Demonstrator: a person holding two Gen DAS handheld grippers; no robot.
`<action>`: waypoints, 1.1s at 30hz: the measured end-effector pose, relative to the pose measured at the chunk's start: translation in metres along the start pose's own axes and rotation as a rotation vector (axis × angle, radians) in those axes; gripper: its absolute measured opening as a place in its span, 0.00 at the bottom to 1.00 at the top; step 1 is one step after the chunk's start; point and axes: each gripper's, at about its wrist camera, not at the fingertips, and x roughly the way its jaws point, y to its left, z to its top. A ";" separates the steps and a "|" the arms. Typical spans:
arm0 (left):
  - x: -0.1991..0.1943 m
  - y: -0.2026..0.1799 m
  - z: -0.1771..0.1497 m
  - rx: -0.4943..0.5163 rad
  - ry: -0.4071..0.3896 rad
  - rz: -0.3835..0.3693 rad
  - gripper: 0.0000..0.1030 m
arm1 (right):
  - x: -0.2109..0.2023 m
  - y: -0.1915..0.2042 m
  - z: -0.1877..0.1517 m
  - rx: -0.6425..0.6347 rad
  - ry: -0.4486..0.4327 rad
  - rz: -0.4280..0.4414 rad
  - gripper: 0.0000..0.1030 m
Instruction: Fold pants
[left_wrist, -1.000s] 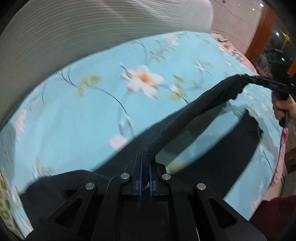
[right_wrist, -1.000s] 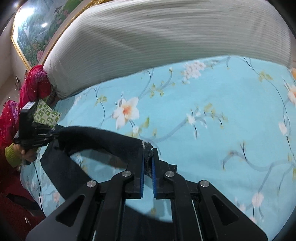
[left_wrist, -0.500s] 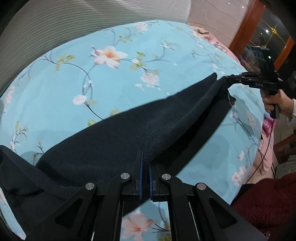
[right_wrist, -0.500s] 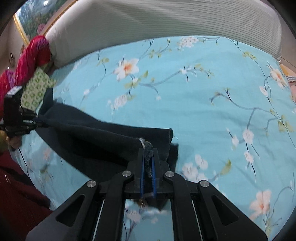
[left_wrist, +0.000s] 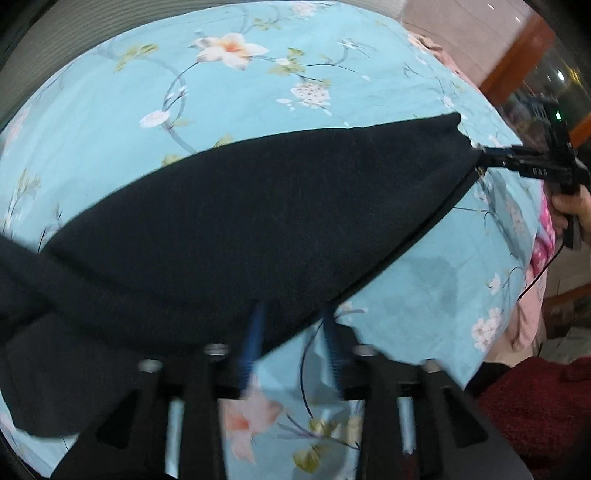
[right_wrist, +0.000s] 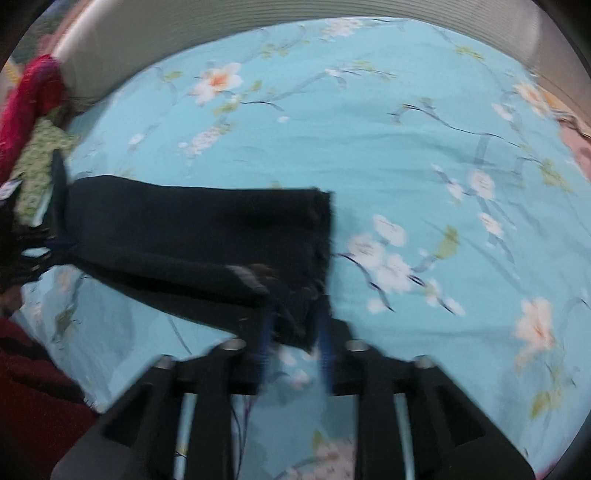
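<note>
Black pants (left_wrist: 240, 229) lie stretched across a light blue flowered bedsheet (left_wrist: 258, 92). My left gripper (left_wrist: 291, 314) hovers at their near edge. Its jaws are opening: the blue pads stand apart, the cloth edge drapes over the fingertips and sheet shows between them. In the right wrist view the pants (right_wrist: 192, 229) end in a hem. A corner of that hem hangs loosely between the parted, opening pads of my right gripper (right_wrist: 295, 314). From the left wrist view, the right gripper (left_wrist: 484, 158) sits at the far corner of the pants, with a hand (left_wrist: 569, 206) on its handle.
A grey ribbed pillow (right_wrist: 258, 22) borders the far side of the bed. Red cloth (right_wrist: 33, 92) and a green patterned item (right_wrist: 40, 158) sit at the left. Pink bedding (left_wrist: 524, 325) hangs at the right edge, and a maroon sleeve (left_wrist: 535, 406) is close by.
Both grippers came down toward the bed with the pants pinched between them. Their jaws have now parted, and the pants lie flatter and wider on the sheet.
</note>
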 end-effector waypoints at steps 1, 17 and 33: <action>-0.005 0.003 -0.002 -0.024 -0.011 -0.003 0.47 | -0.004 0.000 -0.001 0.010 -0.004 -0.015 0.42; -0.078 0.137 0.020 -0.634 -0.048 0.145 0.67 | 0.002 0.130 0.034 -0.076 -0.109 0.324 0.42; -0.062 0.227 0.057 -0.844 0.095 0.389 0.12 | 0.078 0.338 0.063 -0.474 -0.001 0.527 0.56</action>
